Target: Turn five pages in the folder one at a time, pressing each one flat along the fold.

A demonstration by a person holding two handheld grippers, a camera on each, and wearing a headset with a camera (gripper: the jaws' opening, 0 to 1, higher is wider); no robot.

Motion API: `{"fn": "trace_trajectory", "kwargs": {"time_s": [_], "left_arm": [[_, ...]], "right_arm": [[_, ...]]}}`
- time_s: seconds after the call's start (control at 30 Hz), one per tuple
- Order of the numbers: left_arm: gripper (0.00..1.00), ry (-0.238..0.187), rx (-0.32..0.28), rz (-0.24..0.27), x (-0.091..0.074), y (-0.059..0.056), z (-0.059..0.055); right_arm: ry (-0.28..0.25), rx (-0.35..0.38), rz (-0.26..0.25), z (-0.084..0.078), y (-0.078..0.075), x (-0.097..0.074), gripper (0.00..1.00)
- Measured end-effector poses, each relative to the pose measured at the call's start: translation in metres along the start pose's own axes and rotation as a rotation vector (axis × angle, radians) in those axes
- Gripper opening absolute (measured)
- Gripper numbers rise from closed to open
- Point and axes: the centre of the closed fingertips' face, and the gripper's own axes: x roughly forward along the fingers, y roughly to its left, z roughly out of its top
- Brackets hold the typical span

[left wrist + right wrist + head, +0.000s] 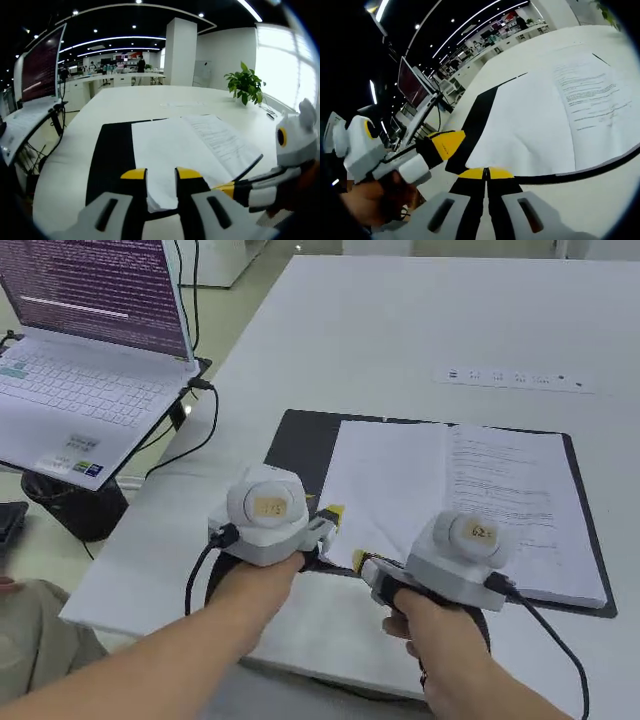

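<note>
Your folder (297,445) has a matt black cover — smooth, without shine — under plain white paper pages (400,490). The table (400,320) is smooth, matt white; your left gripper (161,175) and right gripper (485,173) are pale grey plastic, yellow-tipped.

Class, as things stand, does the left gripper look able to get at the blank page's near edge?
Probably yes: the left gripper has its fingers open at the near edge of the blank page, with nothing between.
</note>
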Motion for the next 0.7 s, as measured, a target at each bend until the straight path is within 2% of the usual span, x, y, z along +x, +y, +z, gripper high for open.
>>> {"fn": "trace_trajectory", "kwargs": {"time_s": [0.13,0.27,0.5,0.6,0.7], "left_arm": [[0.20,0.029,-0.015,0.013,0.011,-0.003,-0.018],[0.20,0.050,-0.025,0.029,0.017,-0.006,-0.032],[0.21,0.053,-0.036,0.085,0.018,-0.002,-0.046],[0.22,0.055,-0.037,0.105,0.019,-0.001,-0.051],[0.24,0.088,-0.024,0.116,0.019,0.000,-0.063]], "right_arm": [[-0.038,0.013,-0.014,0.019,-0.015,-0.015,0.00],[-0.072,0.016,-0.032,0.032,-0.032,-0.023,0.00],[-0.102,0.008,-0.044,0.047,-0.053,-0.025,0.00],[-0.118,-0.008,-0.035,0.054,-0.057,-0.024,0.00],[-0.132,-0.041,-0.016,0.061,-0.060,-0.018,0.00]]}}
